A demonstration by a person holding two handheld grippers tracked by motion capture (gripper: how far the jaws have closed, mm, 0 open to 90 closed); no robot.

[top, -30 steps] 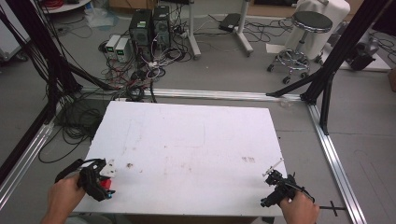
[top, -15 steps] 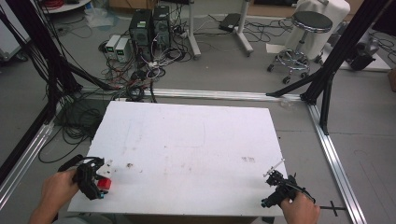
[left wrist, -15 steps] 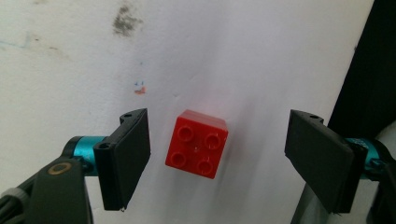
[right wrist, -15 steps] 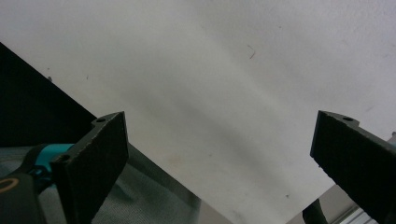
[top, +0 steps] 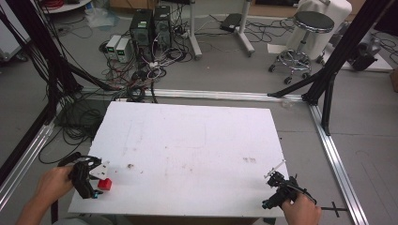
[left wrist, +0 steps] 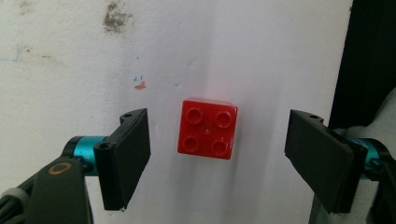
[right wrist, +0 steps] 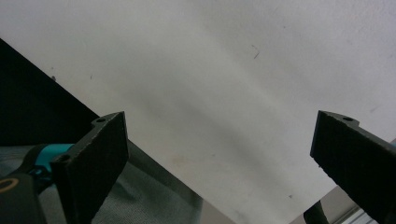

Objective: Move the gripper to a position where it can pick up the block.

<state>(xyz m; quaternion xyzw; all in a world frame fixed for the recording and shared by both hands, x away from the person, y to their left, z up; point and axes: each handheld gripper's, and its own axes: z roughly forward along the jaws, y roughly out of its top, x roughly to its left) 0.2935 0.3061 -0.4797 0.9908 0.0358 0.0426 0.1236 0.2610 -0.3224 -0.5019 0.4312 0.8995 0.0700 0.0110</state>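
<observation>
Sliding back toward the counter's near left corner over the last second, the left claw is standing apart around the red brick, untouched, suggesting release, while the right claw is idling apart.

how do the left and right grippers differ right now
The left gripper has a red brick lying between its jaws, untouched; the right gripper has only bare white table between its jaws. The left sits at the table's near left corner, the right at the near right corner. Both are open and hand-held.
</observation>
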